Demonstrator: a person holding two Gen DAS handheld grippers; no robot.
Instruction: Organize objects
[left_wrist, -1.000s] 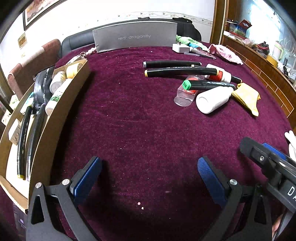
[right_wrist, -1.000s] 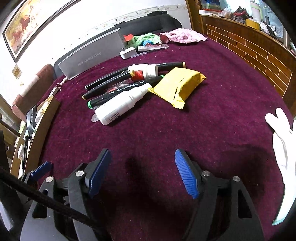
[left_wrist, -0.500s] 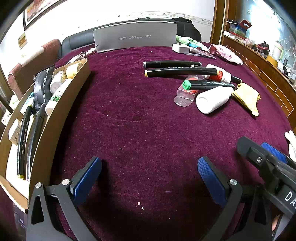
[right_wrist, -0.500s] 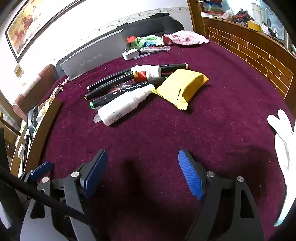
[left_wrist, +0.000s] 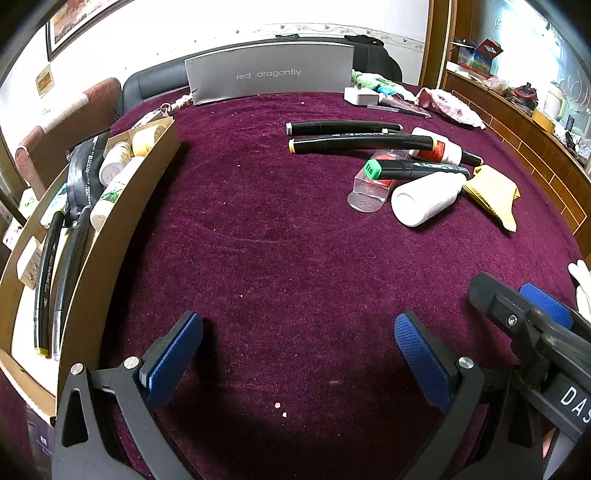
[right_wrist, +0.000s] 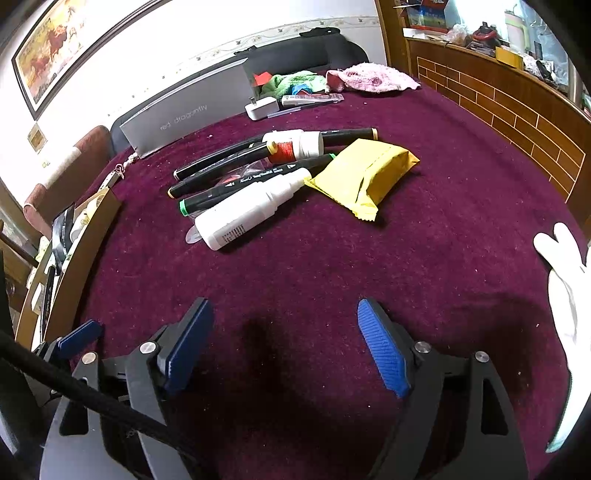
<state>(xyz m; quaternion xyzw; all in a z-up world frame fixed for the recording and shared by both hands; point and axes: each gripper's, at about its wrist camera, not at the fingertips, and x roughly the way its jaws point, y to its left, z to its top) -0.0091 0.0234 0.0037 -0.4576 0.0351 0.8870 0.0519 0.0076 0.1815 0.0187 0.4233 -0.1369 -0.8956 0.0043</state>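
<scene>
Several items (right_wrist: 255, 184) well beyond fingers (right_wrist: 384, 354)

surface (left_wrist: 280, 266) | left edge: box (left_wrist: 122, 221) holding bottles and markers | far-right: markers (left_wrist: 351, 142), bottle (left_wrist: 424, 199) lying together, packet (left_wrist: 491, 192) just right of them | far edge: board (left_wrist: 269, 74) upright

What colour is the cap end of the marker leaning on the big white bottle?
Green, clearest in the left wrist view: marker, white bottle.
</scene>
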